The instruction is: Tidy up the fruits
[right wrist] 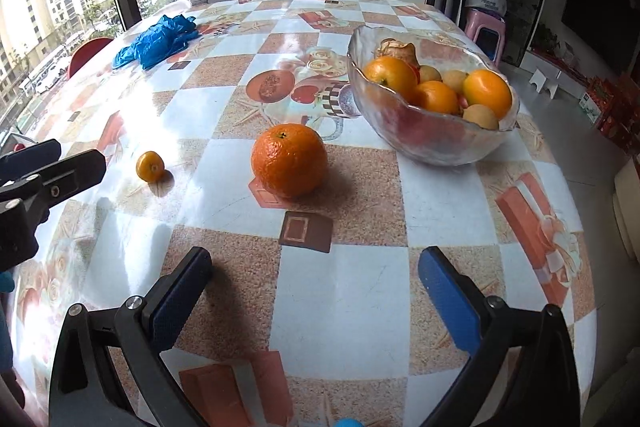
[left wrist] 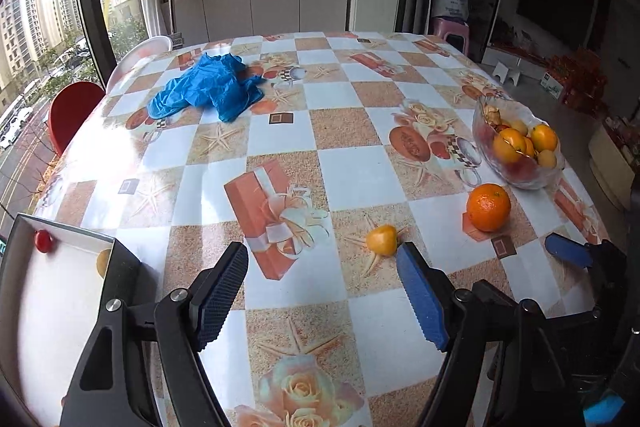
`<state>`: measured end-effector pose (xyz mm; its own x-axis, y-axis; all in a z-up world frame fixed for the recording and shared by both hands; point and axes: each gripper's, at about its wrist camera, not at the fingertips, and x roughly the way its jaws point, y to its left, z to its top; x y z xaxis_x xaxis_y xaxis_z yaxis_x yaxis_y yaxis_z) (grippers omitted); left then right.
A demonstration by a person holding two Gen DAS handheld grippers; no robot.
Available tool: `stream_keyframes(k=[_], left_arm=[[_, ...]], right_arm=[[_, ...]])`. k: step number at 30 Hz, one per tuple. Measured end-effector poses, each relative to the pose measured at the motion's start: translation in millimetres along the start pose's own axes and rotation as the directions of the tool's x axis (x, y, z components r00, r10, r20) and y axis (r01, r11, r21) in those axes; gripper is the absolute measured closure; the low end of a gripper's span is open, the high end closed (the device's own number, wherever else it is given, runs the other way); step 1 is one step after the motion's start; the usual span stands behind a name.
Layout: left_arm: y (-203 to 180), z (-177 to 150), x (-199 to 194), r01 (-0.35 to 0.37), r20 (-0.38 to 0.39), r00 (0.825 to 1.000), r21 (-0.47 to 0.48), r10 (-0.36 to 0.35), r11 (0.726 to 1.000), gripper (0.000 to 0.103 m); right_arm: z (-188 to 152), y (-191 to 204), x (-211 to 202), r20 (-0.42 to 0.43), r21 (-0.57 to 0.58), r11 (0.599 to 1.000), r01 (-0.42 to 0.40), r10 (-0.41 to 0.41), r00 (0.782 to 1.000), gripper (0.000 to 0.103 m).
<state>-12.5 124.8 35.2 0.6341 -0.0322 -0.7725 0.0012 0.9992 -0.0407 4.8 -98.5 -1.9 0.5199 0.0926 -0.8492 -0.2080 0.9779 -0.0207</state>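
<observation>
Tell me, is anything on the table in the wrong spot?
Yes. A big orange and a small yellow fruit sit loose on the table, outside the glass bowl of fruit. Crumpled blue gloves lie at the far side.

The table (left wrist: 352, 163) wears a checked cloth. On it: a big orange (left wrist: 488, 207) near the right edge, a glass fruit bowl (left wrist: 516, 179) just beyond, a small yellow fruit (left wrist: 382, 239) to the left, blue gloves (left wrist: 208, 91) far left, and a white tray (left wrist: 60, 231) at the near-left edge.
</observation>
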Motion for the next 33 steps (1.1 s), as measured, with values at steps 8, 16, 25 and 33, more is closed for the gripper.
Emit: stream_keyframes(k=[8,16,25,33], left_arm=[[8.5,-16.0,5.6,-0.014,-0.004,1.0,-0.019,0.014,1.0,0.026],[19.9,-28.9,14.0,-0.006,-0.031,1.0,-0.082,0.003,0.997,0.026],[20.1,-31.3,15.3,-0.019,-0.031,0.999,-0.05,0.017,0.999,0.026],[8.2,-10.1,8.1,0.022,-0.019,1.0,-0.005,-0.022,1.0,0.026]], right_arm=[[0.4,-0.6,-0.4,0.0,0.0,1.0,0.0,0.0,1.0,0.0],[0.4,-0.7,-0.5,0.0,0.0,1.0,0.0,0.0,1.0,0.0],[0.6,-0.5,-0.8,0.0,0.0,1.0,-0.001,0.001,1.0,0.0],[0.3,-0.5,-1.1,0.0,0.0,1.0,-0.001,0.001,1.0,0.0]])
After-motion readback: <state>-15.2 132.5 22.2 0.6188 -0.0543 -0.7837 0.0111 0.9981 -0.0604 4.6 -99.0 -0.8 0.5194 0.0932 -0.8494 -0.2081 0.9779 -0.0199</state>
